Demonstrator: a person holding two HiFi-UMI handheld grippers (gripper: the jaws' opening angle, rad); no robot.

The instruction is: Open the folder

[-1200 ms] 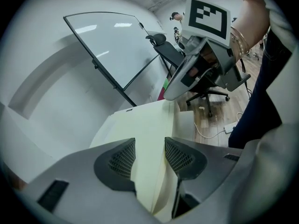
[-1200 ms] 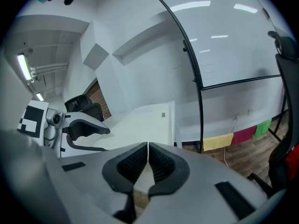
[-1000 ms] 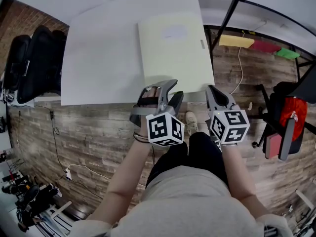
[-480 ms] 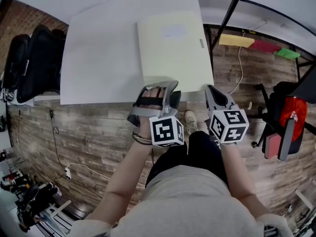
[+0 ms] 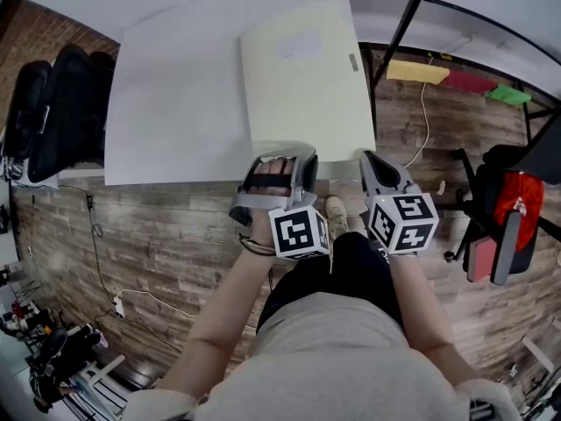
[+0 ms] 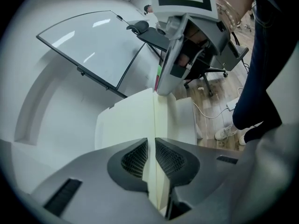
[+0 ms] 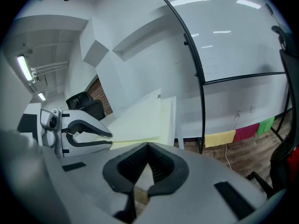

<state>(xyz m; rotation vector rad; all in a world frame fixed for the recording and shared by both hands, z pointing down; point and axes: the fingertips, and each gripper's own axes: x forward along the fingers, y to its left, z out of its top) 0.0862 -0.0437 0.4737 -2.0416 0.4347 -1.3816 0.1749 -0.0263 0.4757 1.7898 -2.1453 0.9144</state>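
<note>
Two grips on the folder [image 5: 302, 77] at our 12 o'clock on the table [image 5: 175, 103]: left gripper [image 5: 281, 153] just closed narrow onto its 6 o'clock edge, right gripper [image 5: 366, 156] pinching the 5 o'clock corner; if left caught both covers, we'd likely lift the lot.

the folder [image 5: 302, 77] lies on the right half of the desk [image 5: 175, 103], reaching its near edge and running close along its right edge, with an office chair [image 5: 57, 112] off the left edge and a slanting pole [image 5: 403, 24] off the far right corner.
</note>
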